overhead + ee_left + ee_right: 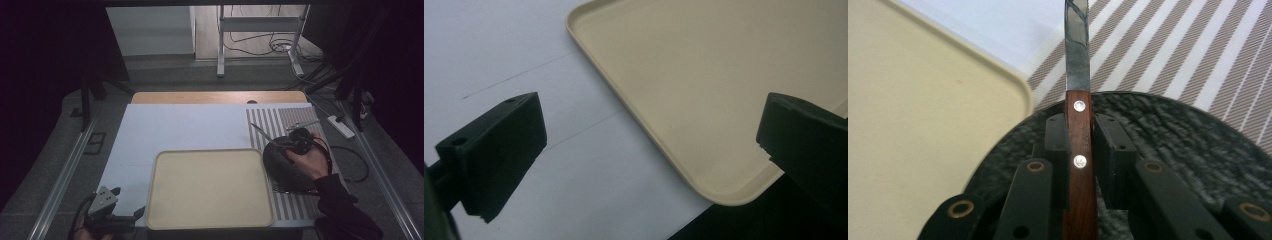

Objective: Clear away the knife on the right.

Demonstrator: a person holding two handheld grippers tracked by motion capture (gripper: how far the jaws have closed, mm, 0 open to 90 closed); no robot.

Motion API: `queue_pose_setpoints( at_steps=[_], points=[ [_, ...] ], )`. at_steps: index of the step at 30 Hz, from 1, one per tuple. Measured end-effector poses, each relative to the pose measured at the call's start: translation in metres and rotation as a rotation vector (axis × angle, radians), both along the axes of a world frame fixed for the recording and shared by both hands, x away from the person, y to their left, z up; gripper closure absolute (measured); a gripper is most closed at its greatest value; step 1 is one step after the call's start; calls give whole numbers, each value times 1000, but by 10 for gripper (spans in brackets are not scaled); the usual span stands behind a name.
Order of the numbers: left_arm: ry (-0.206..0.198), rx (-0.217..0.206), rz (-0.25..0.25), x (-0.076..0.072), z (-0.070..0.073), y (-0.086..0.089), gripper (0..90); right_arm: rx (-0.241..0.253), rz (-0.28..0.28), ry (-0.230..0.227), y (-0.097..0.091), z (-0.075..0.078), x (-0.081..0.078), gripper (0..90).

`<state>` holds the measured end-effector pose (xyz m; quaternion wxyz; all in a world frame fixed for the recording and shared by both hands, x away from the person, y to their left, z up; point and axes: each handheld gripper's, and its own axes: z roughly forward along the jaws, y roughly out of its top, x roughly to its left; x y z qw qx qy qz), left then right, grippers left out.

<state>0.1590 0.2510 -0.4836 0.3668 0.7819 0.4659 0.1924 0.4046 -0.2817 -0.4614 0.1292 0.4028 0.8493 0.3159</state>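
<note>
Right gripper (pixel 1079 150): jaws clamped on the wooden handle of a knife (pixel 1078 85), two silver rivets showing between the pads. Blade running straight ahead of the jaws, tip out past the frame's top edge. Directly below the jaws, a round black plate (pixel 1173 140) with a rough, textured surface. Beyond the plate, under the blade, a striped mat (pixel 1168 45). Off to the left of the jaws, the rounded corner of a beige tray (pixel 923 125), just beside the plate's rim.

From the high view: right gripper (pixel 284 145) held in a hand (pixel 311 161) over the far part of the black plate (pixel 285 172), knife (pixel 262 133) angled away and to the left, blade over the striped mat (pixel 295 120). Plate resting on the mat, touching or nearly touching the tray's right edge; hard to tell which.

Left gripper (pixel 651 145): jaws spread wide, nothing between them. Near corner of the beige tray (pixel 704 90) lying ahead and between the jaws, the right jaw overlapping the tray's edge in view. Under the left jaw, white table surface (pixel 499 55) with faint lines across it.

High view again: left gripper (pixel 131 202) low at the near left corner of the tray (pixel 210 187), grey three-cornered plate on top. Tray bare, set on the white table (pixel 175 127).
</note>
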Motion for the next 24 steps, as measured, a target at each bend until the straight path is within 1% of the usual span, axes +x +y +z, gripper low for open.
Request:
queue_pose_setpoints(
  at_steps=[8, 17, 24],
  points=[
    [0, 1, -1, 0, 0, 0, 0, 2, 34, -2, 14, -1, -24, 777],
    [0, 1, -1, 0, 0, 0, 0, 14, 59, 9, 26, -4, -45, 777],
    [-1, 1, -2, 0, 0, 0, 0, 9, 95, 18, 39, -6, -63, 777]
  ],
)
